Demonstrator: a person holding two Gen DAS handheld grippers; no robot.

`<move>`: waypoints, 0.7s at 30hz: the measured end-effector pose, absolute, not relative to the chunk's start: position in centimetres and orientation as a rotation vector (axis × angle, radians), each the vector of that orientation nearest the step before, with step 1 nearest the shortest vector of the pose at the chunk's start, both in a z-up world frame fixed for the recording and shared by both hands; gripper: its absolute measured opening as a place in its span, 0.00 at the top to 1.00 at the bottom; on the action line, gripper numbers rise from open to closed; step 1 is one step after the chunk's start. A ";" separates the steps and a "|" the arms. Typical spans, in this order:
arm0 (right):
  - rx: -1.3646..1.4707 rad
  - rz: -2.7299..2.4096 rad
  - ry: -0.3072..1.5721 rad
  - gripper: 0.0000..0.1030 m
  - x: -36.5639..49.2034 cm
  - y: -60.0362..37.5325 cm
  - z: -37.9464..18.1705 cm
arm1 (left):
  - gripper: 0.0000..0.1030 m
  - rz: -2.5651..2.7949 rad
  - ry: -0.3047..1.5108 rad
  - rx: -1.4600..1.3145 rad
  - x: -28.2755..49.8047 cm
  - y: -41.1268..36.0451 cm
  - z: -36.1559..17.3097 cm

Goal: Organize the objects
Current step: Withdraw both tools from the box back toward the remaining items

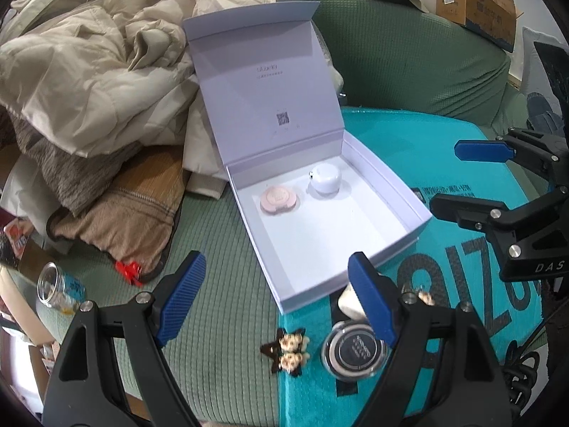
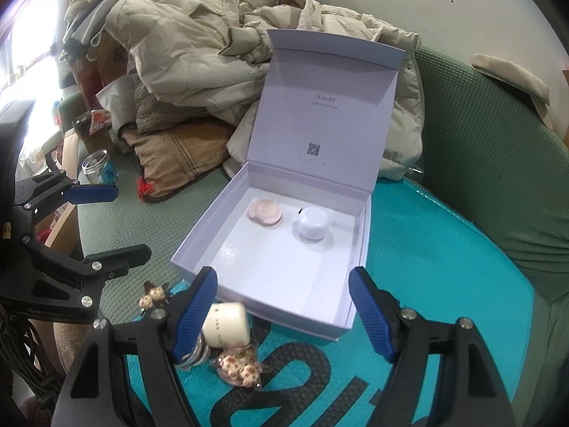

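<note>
A white box (image 1: 409, 206) (image 2: 199, 242) lies open with its lid up. Inside sit a pink compact (image 1: 279, 198) (image 2: 265, 211) and a white round jar (image 1: 325, 179) (image 2: 312, 227). In front of the box lie a star hair clip with bears (image 1: 290, 350), a clear round jar with a black lid (image 1: 354, 350), a cream jar (image 2: 227, 323) and another bear clip (image 2: 240, 368). My left gripper (image 1: 281, 297) is open and empty above these items. My right gripper (image 2: 284, 313) is open and empty at the box's front edge.
The things rest on a teal mat (image 1: 444, 149) (image 2: 444, 284) over a green cover (image 1: 220, 313). Jackets (image 1: 89, 53) pile at the left behind the box. A glass jar (image 1: 57, 286) (image 2: 97, 167) lies at the far left. A cardboard box (image 1: 476, 0) stands back right.
</note>
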State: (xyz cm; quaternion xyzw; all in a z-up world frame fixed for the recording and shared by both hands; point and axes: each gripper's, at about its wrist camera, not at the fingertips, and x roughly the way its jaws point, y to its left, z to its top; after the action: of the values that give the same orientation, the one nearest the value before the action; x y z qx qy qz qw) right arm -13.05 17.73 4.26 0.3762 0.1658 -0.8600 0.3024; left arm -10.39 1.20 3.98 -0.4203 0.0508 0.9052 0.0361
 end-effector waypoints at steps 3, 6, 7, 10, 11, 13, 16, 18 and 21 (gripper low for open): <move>1.003 -2.270 0.445 0.25 -12.2 17.6 3.9 | 0.21 2.778 0.152 -1.306 -9.4 1.2 3.4; 1.013 -2.258 0.441 0.25 -11.4 17.6 3.3 | 0.21 2.776 0.151 -1.319 -8.5 1.2 2.8; 1.016 -2.255 0.441 0.25 -11.1 17.6 3.2 | 0.21 2.775 0.152 -1.327 -8.1 1.2 2.6; 1.028 -2.247 0.448 0.25 -10.3 17.5 2.5 | 0.21 2.771 0.141 -1.345 -7.1 1.1 1.9; 1.032 -2.244 0.450 0.25 -10.1 17.5 2.3 | 0.21 2.768 0.137 -1.349 -6.8 1.0 1.7; 1.039 -2.237 0.456 0.25 -9.5 17.5 1.8 | 0.21 2.765 0.134 -1.360 -6.1 0.9 1.3; 1.046 -2.227 0.464 0.25 -8.9 17.5 1.3 | 0.21 2.763 0.128 -1.376 -5.4 0.8 0.7; 1.052 -2.220 0.465 0.25 -8.5 17.5 0.9 | 0.21 2.758 0.117 -1.388 -4.8 0.7 0.3; 1.061 -2.210 0.467 0.25 -7.8 17.6 0.3 | 0.21 2.752 0.105 -1.402 -4.0 0.7 -0.4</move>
State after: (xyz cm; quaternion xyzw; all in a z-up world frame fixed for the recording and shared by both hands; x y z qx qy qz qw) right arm -7.85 17.57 0.29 0.4032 0.1775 -0.8397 0.3176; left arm -4.02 0.72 -0.35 -0.4534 0.0341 0.8903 0.0255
